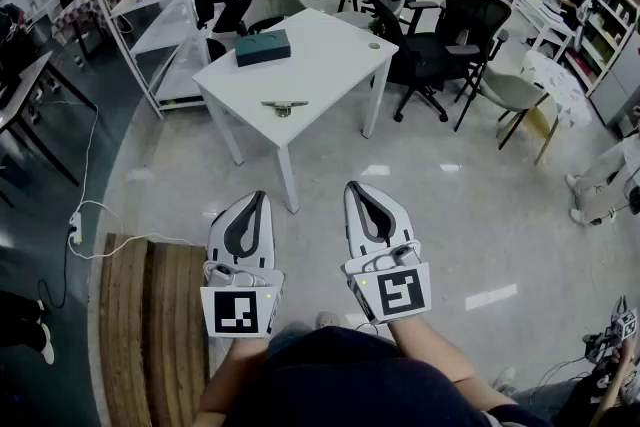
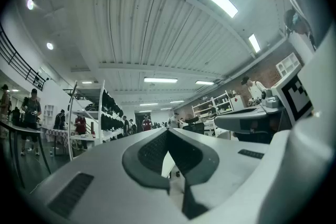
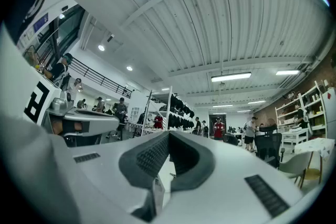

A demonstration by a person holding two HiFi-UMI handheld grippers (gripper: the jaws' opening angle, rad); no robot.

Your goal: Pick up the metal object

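The metal object (image 1: 285, 106), a small flat piece with a round middle, lies near the front edge of a white table (image 1: 330, 65) some way ahead of me. Both grippers are held low, close to the person's body and well short of the table. My left gripper (image 1: 257, 196) is shut, its tips touching with nothing between them (image 2: 168, 131). My right gripper (image 1: 357, 187) is also shut and empty (image 3: 168, 134). Both gripper views look level across the room, over the closed jaws. I cannot make out the metal object in either.
A dark teal box (image 1: 263, 47) and a small round item (image 1: 374, 45) also sit on the table. Black office chairs (image 1: 440, 35) crowd its right and far sides. A shelving rack (image 1: 150, 5) stands to the left. A wooden platform (image 1: 150, 315) and a floor cable (image 1: 85, 215) lie at my left.
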